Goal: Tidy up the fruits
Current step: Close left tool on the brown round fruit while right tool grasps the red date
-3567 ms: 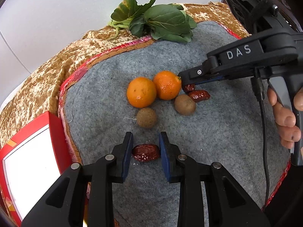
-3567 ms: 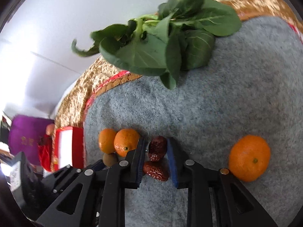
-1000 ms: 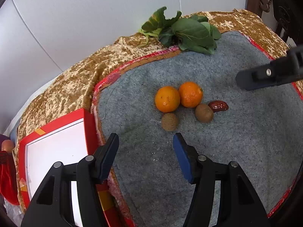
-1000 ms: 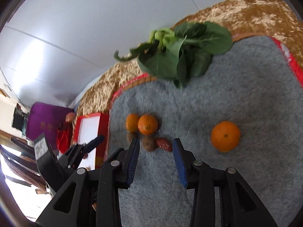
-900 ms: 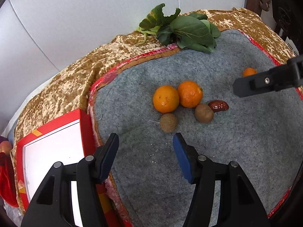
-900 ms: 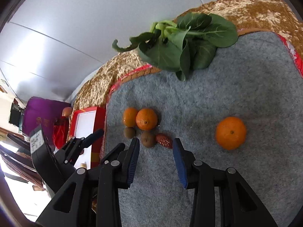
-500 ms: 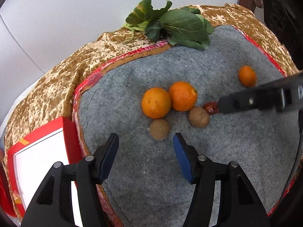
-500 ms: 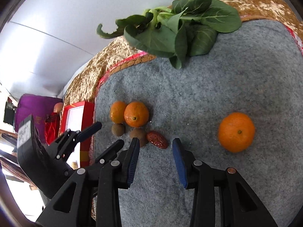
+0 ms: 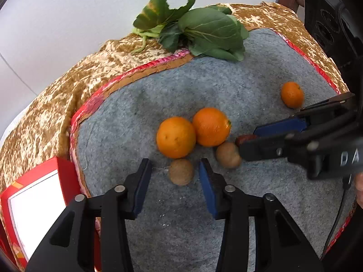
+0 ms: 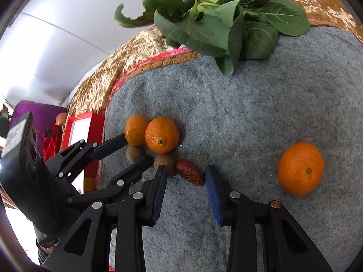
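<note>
On the grey felt mat [image 9: 226, 204], two bright, dimpled oranges [image 9: 192, 131] sit touching, with two dull brown, rough-skinned kiwis [image 9: 180, 171] just in front and a wrinkled dark-red date [image 10: 190, 172] beside them. A third orange [image 10: 300, 168] lies well apart. The left hand-held gripper [image 9: 173, 173] is closing around one kiwi, pads not touching it. The right hand-held gripper [image 10: 185, 175] is closing with the date between its jaws, ungripped

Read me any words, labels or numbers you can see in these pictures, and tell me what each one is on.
"DA": white letters on the black body of the right gripper, cut off at the picture's edge.
White label on the left gripper body: print too blurred to read.
The red box shows no readable text.
</note>
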`<state>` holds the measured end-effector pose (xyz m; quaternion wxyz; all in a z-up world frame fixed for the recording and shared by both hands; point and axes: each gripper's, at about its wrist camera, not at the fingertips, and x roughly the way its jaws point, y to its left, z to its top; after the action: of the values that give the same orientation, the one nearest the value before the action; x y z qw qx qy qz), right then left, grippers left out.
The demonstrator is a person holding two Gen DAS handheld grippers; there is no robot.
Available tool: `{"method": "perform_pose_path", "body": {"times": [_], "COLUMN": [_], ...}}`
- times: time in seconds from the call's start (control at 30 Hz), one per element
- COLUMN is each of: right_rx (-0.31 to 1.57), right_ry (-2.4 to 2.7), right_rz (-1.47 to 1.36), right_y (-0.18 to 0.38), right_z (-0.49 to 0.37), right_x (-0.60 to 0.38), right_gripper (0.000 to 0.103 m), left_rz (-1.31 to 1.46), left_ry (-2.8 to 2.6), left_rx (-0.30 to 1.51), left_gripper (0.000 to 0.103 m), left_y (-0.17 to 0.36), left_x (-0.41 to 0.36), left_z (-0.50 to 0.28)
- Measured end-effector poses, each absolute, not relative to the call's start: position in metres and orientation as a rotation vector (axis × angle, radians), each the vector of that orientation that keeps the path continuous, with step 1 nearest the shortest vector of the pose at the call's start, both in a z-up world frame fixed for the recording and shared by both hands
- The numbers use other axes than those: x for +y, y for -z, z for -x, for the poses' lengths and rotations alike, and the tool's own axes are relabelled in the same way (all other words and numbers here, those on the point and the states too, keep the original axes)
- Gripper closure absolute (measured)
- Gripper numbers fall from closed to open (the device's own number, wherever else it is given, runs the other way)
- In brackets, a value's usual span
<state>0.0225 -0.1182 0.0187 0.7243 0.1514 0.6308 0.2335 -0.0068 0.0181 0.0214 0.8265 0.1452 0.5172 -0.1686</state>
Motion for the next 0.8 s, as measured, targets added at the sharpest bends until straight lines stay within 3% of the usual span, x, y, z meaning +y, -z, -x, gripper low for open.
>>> {"method": "perform_pose_path", "body": {"times": [0.07, 0.17, 0.3, 0.8], "right_rx": [1.392, 1.390, 1.387, 1.315], "right_ry": [-0.510, -0.483, -0.492, -0.559], "right_rz": [-0.292, -0.262, -0.319, -0.493], "right_y": [-0.019, -0.018, -0.020, -0.036], "right_z": [-0.020, -0.019, -0.020, -0.022], "right_x": [-0.114, -0.115, -0.127, -0.153], "right_gripper": [0.072, 0.087, 0.088, 0.088], "left_rz": [-0.310, -0.315, -0.320, -0.286], "left_ry": [0.364, 0.373, 0.377, 0.357], "left_rx": [1.095, 1.091, 1.087, 1.040], "left_gripper": [0.069, 0.076, 0.084, 0.084], "left_y": [-0.021, -0.019, -0.018, -0.057], "left_x": [0.016, 0.014, 0.012, 0.036], "left_z": [0.007, 0.007, 0.004, 0.041]}}
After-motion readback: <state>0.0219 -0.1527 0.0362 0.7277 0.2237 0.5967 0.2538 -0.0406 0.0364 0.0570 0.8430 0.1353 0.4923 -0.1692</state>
